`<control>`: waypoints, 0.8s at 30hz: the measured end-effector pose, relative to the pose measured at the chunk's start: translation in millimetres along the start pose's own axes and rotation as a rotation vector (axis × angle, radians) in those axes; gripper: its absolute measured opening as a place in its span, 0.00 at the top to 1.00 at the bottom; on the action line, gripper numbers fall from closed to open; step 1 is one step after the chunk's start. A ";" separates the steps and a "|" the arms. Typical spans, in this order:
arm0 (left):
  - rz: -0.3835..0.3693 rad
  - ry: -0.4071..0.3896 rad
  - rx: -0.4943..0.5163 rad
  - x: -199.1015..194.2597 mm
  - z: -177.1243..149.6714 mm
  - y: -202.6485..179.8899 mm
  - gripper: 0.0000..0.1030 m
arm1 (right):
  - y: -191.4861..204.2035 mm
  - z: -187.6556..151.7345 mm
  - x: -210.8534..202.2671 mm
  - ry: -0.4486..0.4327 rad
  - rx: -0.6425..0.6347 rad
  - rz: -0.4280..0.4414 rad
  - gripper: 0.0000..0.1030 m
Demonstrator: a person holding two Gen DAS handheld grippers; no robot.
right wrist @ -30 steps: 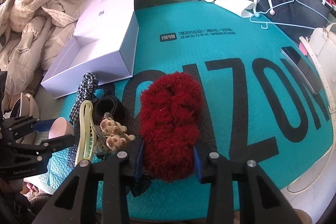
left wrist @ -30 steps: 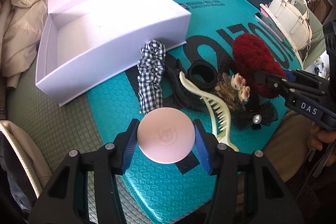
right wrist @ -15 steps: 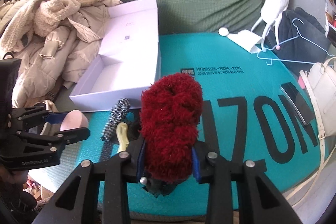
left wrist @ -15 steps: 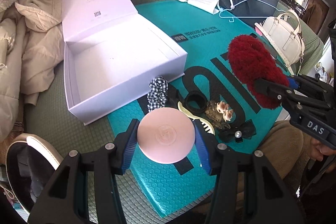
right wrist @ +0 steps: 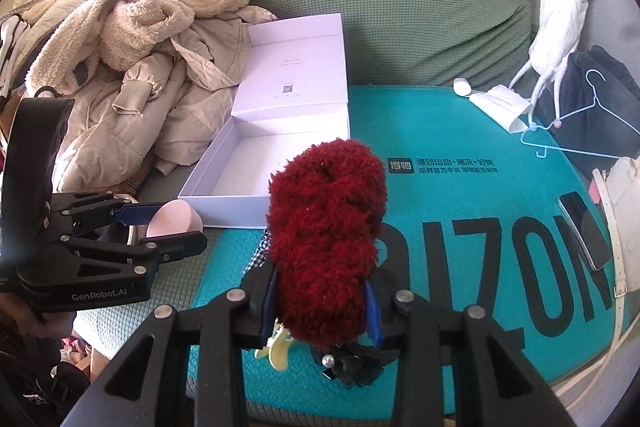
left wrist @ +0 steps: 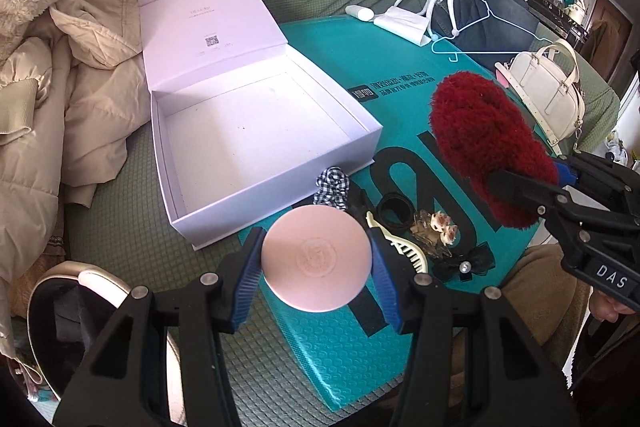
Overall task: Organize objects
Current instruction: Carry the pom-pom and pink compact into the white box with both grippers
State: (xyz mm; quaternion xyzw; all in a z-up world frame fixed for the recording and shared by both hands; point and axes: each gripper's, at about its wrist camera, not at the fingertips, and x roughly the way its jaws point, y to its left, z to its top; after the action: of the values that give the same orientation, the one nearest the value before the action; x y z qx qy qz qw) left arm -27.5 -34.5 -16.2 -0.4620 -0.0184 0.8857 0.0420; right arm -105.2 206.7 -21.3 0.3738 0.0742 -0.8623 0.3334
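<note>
While the pink disc is clamped in the left gripper and the red scrunchie in the right gripper, both are held above the mat's near edge, presumably for the open white box at its left corner.

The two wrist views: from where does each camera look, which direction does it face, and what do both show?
Left wrist view: sits behind the left tool, looking forward and down over the pink round compact it grips toward the open white box; the right tool enters at right.
Right wrist view: sits behind the right tool, facing the green sofa past the red fluffy scrunchie it grips; the left tool shows at left.
Shared: box, compact, scrunchie, teal mat.
</note>
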 end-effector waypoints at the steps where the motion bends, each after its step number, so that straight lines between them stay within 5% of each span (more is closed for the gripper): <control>1: -0.001 -0.001 -0.004 -0.3 1.7 3.8 0.52 | 1.6 1.7 1.6 0.001 -0.003 0.002 0.67; 24: 0.038 -0.036 -0.028 15.4 84.5 88.2 0.52 | 31.3 76.4 54.2 -0.017 -0.072 0.036 0.67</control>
State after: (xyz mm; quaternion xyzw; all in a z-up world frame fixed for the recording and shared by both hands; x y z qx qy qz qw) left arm -110.6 -120.4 13.3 -0.4468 -0.0227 0.8941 0.0186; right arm -157.9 125.7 -1.0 0.3555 0.0956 -0.8560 0.3629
